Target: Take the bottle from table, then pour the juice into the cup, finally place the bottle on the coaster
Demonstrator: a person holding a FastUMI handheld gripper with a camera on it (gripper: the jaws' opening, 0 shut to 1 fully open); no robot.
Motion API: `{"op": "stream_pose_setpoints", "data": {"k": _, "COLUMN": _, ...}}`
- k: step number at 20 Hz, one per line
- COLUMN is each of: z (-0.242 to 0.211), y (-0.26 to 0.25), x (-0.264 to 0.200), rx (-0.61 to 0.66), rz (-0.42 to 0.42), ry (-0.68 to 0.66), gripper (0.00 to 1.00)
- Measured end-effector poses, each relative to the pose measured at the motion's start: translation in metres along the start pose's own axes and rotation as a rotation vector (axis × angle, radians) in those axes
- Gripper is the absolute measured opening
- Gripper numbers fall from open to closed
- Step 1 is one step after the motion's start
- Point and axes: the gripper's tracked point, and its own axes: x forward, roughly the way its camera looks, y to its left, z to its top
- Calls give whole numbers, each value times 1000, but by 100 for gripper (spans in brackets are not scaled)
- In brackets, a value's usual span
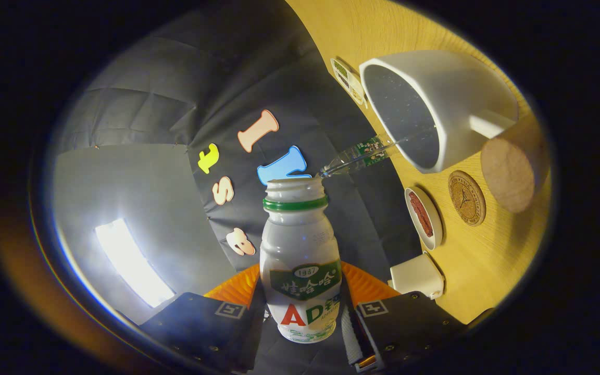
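Observation:
My gripper [302,307] is shut on a small white bottle [300,260] with a green neck ring and a green and red label. The bottle is uncapped and the whole view is rolled sideways, so the bottle is tipped over. A thin clear stream of liquid [357,156] runs from its mouth into the white cup [435,104] beyond the fingers. The cup's dark inside faces me. A round brown coaster [466,198] lies on the wooden table [487,260] just past the cup.
A small white dish [425,219] with something dark red in it sits beside the coaster. A white box [417,276] lies nearer the fingers. A cork-ended cylinder [511,172] stands next to the cup. A small card [349,80] lies beyond the cup.

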Motion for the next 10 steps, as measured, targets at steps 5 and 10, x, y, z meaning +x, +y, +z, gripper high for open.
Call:
{"op": "stream_pose_setpoints", "data": {"k": 5, "z": 3, "y": 2, "x": -1, "rx": 21, "rz": 8, "ry": -7, "gripper": 63}}
{"op": "stream_pose_setpoints", "data": {"k": 10, "z": 3, "y": 1, "x": -1, "rx": 39, "rz": 13, "ry": -12, "gripper": 63}}
